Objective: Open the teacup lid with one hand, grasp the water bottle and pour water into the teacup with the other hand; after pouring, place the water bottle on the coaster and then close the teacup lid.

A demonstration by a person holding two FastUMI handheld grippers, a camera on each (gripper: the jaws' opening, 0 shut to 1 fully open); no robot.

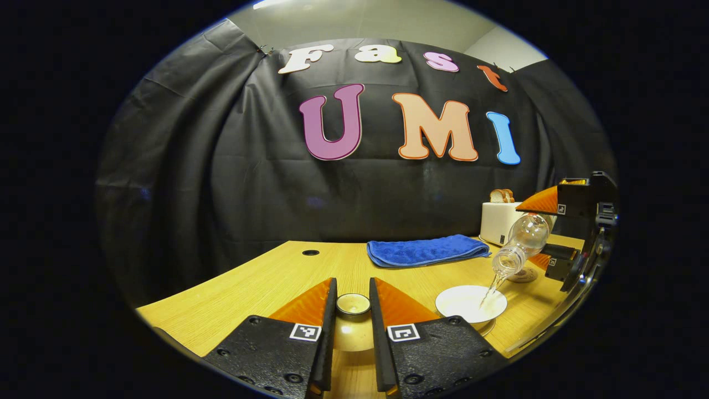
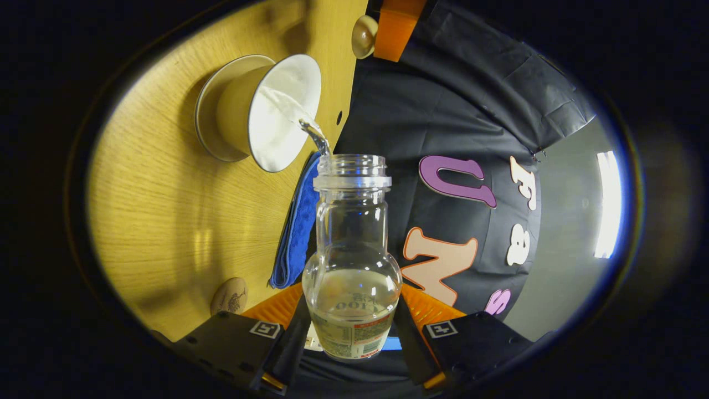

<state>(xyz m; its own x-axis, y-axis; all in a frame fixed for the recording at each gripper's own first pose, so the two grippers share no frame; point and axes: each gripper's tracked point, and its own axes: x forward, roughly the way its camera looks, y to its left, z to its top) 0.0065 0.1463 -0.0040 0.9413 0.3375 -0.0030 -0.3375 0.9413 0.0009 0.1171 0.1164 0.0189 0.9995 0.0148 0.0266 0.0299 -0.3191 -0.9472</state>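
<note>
Lid (image 1: 353, 304): off, pinched in left gripper (image 1: 353, 310), bottom centre.
Bottle (image 2: 352, 260): clamped in right gripper (image 2: 352, 327), tilted, partly full, thin stream running.
Cup (image 2: 266, 111): upper left on its saucer, open, receiving water.
Coaster (image 2: 229, 296): lower left, bare.
Left: stop pouring, bottle to coaster, re-lid.
</note>
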